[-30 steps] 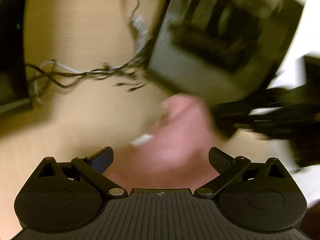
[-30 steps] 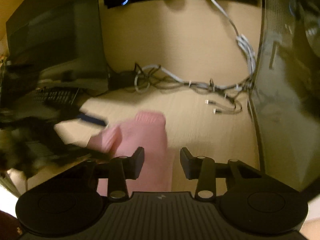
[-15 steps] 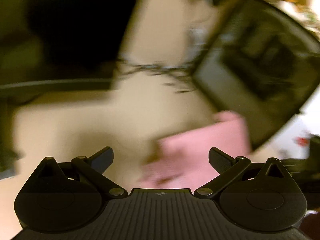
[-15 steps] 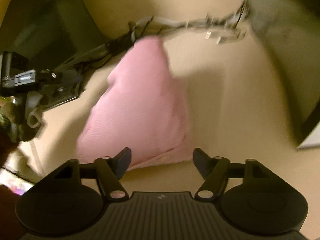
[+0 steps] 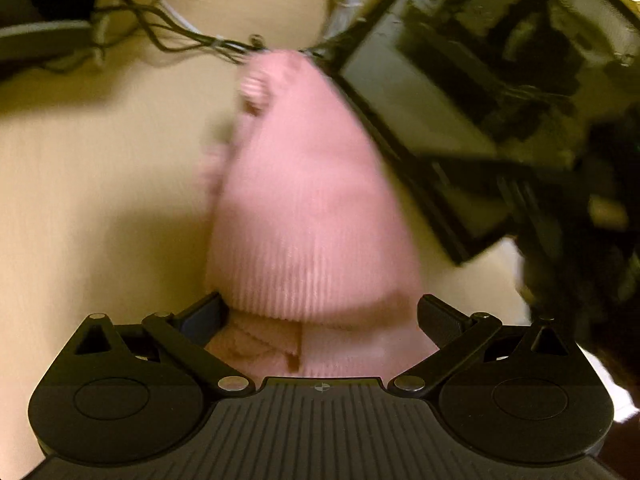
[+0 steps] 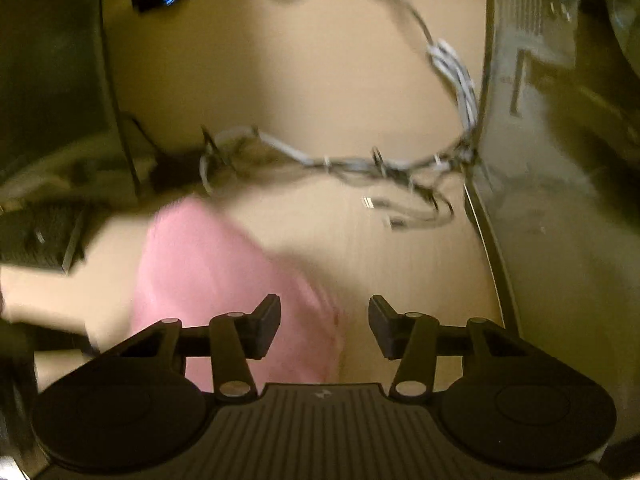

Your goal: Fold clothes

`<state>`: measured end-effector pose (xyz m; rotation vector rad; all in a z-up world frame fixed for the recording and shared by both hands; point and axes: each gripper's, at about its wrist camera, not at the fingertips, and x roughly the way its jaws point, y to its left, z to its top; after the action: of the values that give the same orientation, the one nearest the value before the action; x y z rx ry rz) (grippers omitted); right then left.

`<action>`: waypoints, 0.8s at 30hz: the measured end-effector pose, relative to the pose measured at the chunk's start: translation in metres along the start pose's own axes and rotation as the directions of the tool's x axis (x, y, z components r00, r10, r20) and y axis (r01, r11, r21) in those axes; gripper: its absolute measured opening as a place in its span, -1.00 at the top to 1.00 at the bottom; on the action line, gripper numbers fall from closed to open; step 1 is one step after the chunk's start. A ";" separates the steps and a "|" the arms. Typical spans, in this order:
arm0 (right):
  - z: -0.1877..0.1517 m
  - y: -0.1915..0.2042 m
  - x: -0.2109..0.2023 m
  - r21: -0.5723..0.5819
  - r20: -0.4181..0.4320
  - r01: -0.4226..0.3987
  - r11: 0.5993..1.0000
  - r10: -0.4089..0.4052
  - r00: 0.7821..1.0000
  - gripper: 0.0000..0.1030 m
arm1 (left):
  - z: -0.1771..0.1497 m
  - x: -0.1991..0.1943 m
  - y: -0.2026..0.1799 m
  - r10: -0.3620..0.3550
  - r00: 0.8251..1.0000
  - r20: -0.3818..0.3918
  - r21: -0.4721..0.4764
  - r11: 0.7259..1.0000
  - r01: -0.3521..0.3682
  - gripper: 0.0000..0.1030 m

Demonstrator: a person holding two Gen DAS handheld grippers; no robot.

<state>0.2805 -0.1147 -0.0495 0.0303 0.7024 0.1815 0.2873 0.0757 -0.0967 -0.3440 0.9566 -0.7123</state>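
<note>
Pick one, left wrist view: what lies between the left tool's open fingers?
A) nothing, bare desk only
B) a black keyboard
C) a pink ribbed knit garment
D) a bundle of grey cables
C. The pink ribbed knit garment fills the gap of the left tool, whose fingers stand wide apart on either side of it; the cables lie farther back on the desk.

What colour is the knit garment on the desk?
Pink, with a ribbed knit; the knit garment shows best in the left wrist view.
</note>
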 end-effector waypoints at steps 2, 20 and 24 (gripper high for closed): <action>0.007 0.006 -0.005 -0.041 0.034 -0.007 0.999 0.009 0.999 -0.09 | -0.012 0.007 -0.020 -0.071 0.997 0.022 -0.029 0.997 0.072 -1.00; -0.068 0.114 -0.007 -0.535 0.084 0.113 0.838 -0.080 0.993 -0.54 | -0.004 -0.087 0.013 0.129 0.938 0.323 -0.257 0.966 -0.044 -1.00; -0.068 0.094 0.008 -0.492 0.081 0.147 0.858 -0.123 0.989 0.25 | 0.009 -0.091 0.015 0.145 0.929 0.341 -0.282 0.958 -0.047 -1.00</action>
<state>0.2278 -0.0230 -0.0986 -0.5095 0.5908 0.2222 0.2663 0.1489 -0.0436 -0.6403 0.7142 -0.4067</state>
